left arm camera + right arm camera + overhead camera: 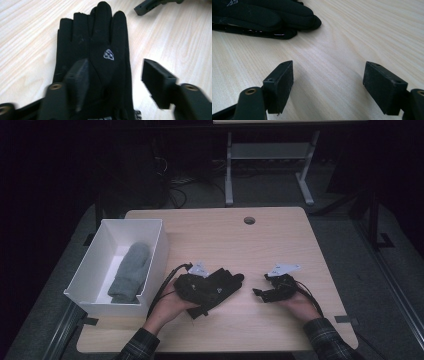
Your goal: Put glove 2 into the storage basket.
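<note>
Both grippers sit low over the wooden table, one in each hand. In the left gripper view the left gripper has its jaws spread apart, one above the wrist end of the black glove and the other out over bare wood, neither pressing on it. The right gripper also stands wide, with nothing but tabletop between its jaws, the glove's fingertips well off to one side.

From the high view, the glove is hard to separate from the dark left gripper lying over it; only its fingertips poke out clearly toward the right gripper. Whether it is one glove or a stacked pair I cannot tell, though the right gripper view hints at layers. A small pale logo marks its back.

At the table's left edge stands one white box, holding one grey mitten. Both sleeves are cut off by the bottom of the picture.
</note>
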`<act>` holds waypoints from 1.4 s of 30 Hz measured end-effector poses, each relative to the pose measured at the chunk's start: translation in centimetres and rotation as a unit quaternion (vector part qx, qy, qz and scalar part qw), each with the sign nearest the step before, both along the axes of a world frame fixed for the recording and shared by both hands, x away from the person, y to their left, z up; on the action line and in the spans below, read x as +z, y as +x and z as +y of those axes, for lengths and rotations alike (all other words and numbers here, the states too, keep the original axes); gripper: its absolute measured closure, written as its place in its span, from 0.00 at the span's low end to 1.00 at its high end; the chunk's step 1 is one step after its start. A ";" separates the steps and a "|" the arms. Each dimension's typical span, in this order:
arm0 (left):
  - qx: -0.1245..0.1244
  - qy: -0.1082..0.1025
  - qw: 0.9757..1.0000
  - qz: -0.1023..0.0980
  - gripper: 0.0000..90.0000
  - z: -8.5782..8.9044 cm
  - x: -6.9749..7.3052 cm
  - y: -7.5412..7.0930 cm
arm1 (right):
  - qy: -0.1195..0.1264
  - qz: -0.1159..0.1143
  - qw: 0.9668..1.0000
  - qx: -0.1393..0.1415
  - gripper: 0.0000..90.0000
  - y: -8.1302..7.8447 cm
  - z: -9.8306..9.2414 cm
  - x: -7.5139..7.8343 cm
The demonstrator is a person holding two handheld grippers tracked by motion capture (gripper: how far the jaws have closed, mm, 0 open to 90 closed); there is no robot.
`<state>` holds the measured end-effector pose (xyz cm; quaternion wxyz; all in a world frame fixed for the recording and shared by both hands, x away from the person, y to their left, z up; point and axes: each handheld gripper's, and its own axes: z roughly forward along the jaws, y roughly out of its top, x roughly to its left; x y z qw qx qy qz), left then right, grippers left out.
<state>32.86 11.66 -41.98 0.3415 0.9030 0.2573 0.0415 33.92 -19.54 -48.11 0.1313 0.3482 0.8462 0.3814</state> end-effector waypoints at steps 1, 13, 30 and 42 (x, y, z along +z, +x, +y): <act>0.002 0.000 1.000 -0.002 0.36 -0.1 -0.1 0.2 | 0.000 0.000 1.000 0.000 0.27 0.0 0.0 0.0; 0.008 0.031 0.999 -0.015 0.23 -0.7 -1.8 2.0 | 0.000 0.000 1.000 0.000 0.27 0.0 0.0 0.0; 0.007 0.065 0.998 -0.027 0.21 -1.2 -3.4 1.9 | 0.000 -0.001 1.000 0.000 0.27 0.0 0.0 0.0; 0.016 0.057 0.998 -0.020 0.22 -1.0 -3.8 2.1 | 0.000 0.000 1.000 -0.001 0.27 0.0 0.0 0.0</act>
